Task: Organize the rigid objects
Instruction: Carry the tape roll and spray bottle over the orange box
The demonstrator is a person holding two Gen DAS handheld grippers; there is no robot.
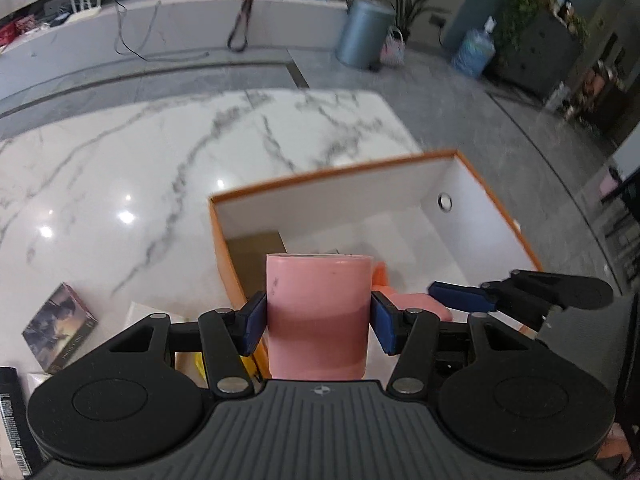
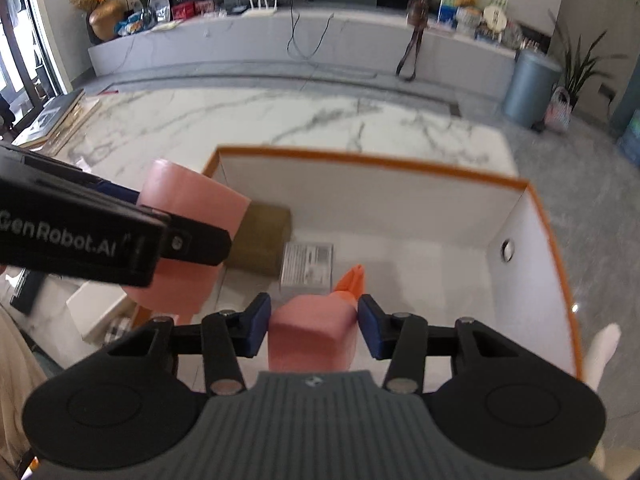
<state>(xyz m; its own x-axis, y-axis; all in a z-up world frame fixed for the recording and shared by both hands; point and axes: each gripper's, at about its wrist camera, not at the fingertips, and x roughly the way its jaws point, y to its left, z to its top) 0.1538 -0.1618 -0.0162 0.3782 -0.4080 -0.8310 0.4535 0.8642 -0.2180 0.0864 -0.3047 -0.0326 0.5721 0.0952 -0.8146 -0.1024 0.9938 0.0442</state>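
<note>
My left gripper [image 1: 318, 322] is shut on a pink cylinder [image 1: 318, 312] and holds it above the near left rim of a white box with an orange rim [image 1: 336, 168]. The cylinder also shows in the right wrist view [image 2: 188, 208], with the left gripper across it. My right gripper [image 2: 314, 330] stands over the box [image 2: 400, 204] with a pink block with an orange tip [image 2: 316, 332] between its pads; small gaps show on both sides. Inside the box lie a brown box [image 2: 262, 240] and a flat labelled packet [image 2: 308, 264].
The box stands on a white marble table [image 1: 140, 160]. A picture-covered box [image 1: 60, 328], a black tube [image 1: 16, 420] and a white box [image 1: 160, 312] lie at the table's near left. Beyond the table are a grey floor, a bin [image 1: 364, 32] and a low shelf.
</note>
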